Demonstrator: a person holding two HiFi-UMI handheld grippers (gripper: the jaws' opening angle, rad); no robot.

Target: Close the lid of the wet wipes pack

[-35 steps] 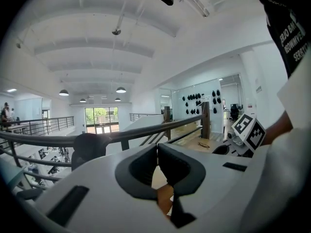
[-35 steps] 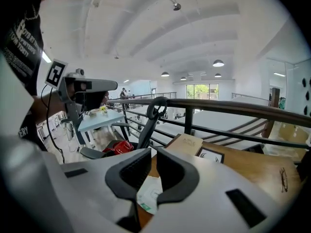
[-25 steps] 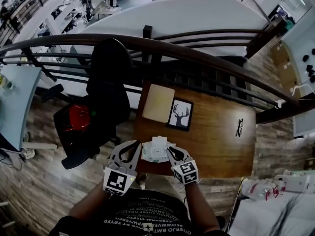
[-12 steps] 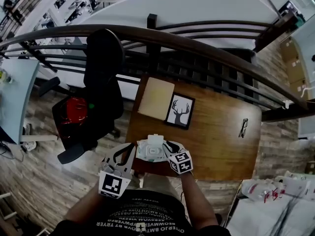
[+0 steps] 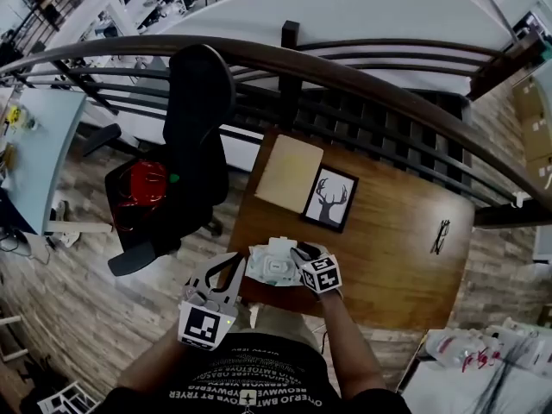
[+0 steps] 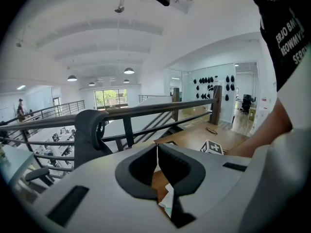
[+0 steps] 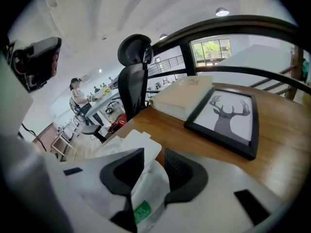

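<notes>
The white wet wipes pack (image 5: 266, 270) lies near the front edge of the wooden table (image 5: 388, 257). Its white lid flap (image 5: 280, 248) is folded back towards the far side, off the opening. My left gripper (image 5: 235, 264) is at the pack's left edge. In the left gripper view its jaws meet at the tips (image 6: 156, 149), and a strip of the pack's film (image 6: 166, 204) sits pinched between them. My right gripper (image 5: 298, 252) stands over the pack's right part. Its jaws have just been opening, with the pack's film and green label (image 7: 142, 211) in the gap and the lid (image 7: 138, 142) just beyond.
A framed deer picture (image 5: 330, 198) and a tan book (image 5: 288, 172) lie further back on the table. Glasses (image 5: 442, 234) rest at its right. A black office chair (image 5: 194, 136) stands left of the table, and a dark railing (image 5: 362, 80) runs behind.
My right gripper has come down onto the pack and its jaws stand wider apart. The left gripper has sunk slightly at the pack's left edge.
</notes>
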